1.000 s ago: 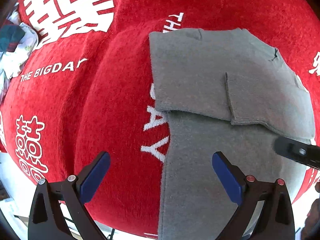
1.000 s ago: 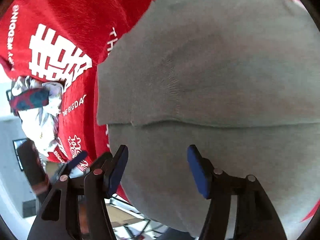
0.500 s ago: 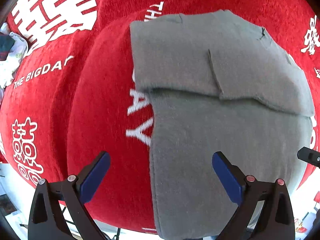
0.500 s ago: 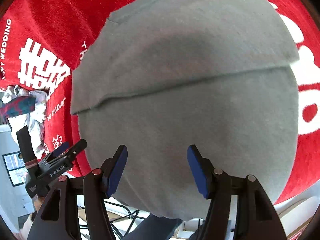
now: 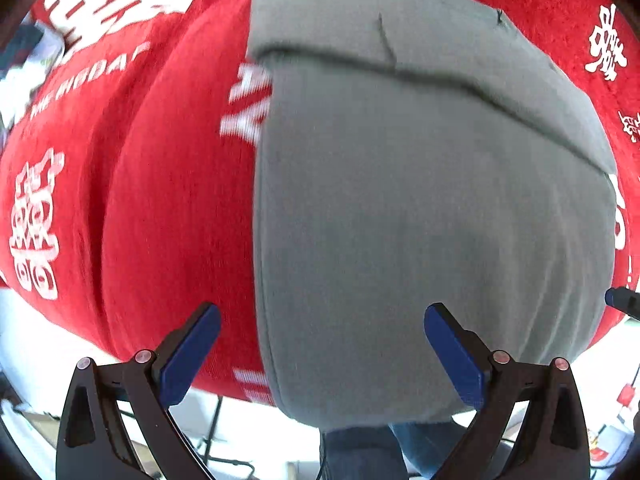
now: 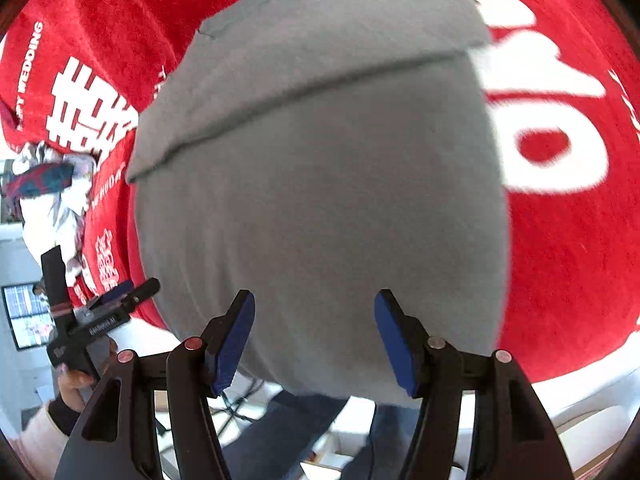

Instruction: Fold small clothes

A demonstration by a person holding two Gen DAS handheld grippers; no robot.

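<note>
A grey garment point(image 5: 420, 220) lies flat on the red cloth, its far part folded back over itself; its near edge hangs over the table's front edge. It fills the right wrist view too point(image 6: 320, 200). My left gripper point(image 5: 322, 354) is open and empty above the garment's near left corner. My right gripper point(image 6: 314, 338) is open and empty above the near edge. The left gripper also shows in the right wrist view point(image 6: 120, 296), at the left, held by a hand.
A red cloth with white lettering point(image 5: 168, 184) covers the table point(image 6: 580, 240). A crumpled pile of white and dark clothes point(image 6: 48, 192) lies at the far left point(image 5: 28, 52). The person's jeans point(image 5: 360, 452) show below the table edge.
Both grippers have drawn back toward the table's near edge, so the garment's front edge and the space below the table now show. Both stay open.
</note>
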